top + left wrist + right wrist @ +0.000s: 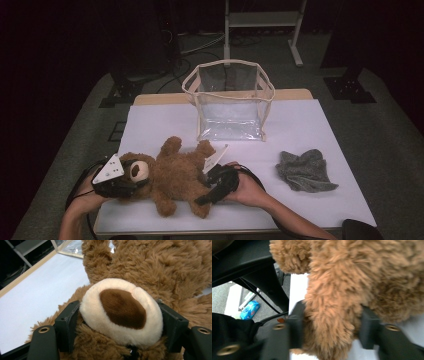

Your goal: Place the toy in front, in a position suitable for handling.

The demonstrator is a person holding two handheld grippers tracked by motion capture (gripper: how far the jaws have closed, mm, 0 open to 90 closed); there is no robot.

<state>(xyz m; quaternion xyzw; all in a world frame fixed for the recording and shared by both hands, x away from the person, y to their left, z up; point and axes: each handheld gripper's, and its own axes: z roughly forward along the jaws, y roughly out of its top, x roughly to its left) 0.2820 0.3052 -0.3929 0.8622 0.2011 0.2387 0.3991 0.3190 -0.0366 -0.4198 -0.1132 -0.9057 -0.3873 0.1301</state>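
Both grippers, left (131,184) and right (202,197), clamp the brown plush teddy bear (172,175) at lower centre; the clear plastic bag (231,102) above awaits it, lift pending.

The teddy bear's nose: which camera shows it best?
The left gripper view: the dark brown nose on its cream muzzle sits close up between the left gripper's jaws. The high view shows it small and dim. The right gripper view shows brown fur of the teddy bear.
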